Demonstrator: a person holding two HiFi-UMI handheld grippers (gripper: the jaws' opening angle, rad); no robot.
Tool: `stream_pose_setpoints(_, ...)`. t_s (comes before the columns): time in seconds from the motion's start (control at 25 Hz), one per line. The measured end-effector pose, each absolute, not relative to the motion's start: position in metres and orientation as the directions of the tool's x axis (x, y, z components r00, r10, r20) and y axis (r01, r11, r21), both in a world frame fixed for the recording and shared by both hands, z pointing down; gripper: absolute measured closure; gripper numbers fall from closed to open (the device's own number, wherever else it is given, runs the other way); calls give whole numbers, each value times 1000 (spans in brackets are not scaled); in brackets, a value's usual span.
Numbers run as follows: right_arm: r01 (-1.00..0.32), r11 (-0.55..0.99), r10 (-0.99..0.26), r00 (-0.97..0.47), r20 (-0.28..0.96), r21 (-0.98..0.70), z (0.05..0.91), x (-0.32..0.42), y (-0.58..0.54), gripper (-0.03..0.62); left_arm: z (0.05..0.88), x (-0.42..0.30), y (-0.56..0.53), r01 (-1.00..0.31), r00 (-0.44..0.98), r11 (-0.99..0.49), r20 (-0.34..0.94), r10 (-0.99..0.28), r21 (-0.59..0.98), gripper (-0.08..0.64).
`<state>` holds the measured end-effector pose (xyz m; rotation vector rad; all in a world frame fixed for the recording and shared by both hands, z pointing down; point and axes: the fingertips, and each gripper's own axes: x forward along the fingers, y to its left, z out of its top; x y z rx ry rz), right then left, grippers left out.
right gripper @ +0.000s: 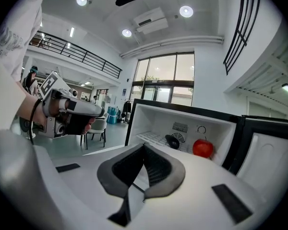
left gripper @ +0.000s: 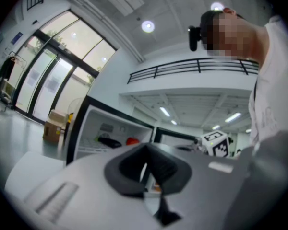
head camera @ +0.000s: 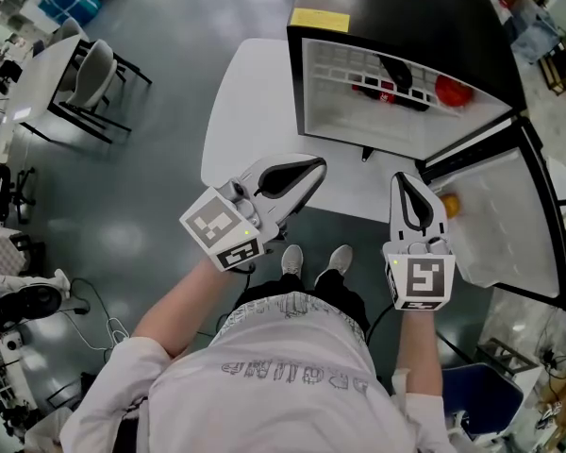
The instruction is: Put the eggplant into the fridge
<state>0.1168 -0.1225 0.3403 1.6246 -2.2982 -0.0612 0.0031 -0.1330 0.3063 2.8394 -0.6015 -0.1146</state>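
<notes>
Beyond my right gripper (head camera: 404,179), jaws closed and empty like those of my left gripper (head camera: 317,165), the eggplant (head camera: 393,72) lies end-on on the fridge shelf (head camera: 335,64).

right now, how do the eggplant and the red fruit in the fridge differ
The eggplant is dark, nearly black; the red fruit is bright red. The eggplant is elongated and lies flat; the red fruit is round. Both rest on the wire shelf of the fridge, apart.

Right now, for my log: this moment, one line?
fridge open | eggplant inside | left gripper shut, empty | right gripper shut, empty
</notes>
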Motion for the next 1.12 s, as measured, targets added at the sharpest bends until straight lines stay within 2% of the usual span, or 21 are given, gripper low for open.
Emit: stream_pose_setpoints(1.12, -903, 373, -913, -317, 258, 211, 343, 120, -131, 589, 308, 12, -147, -397, 908, -882, -35, -418, 255, 552)
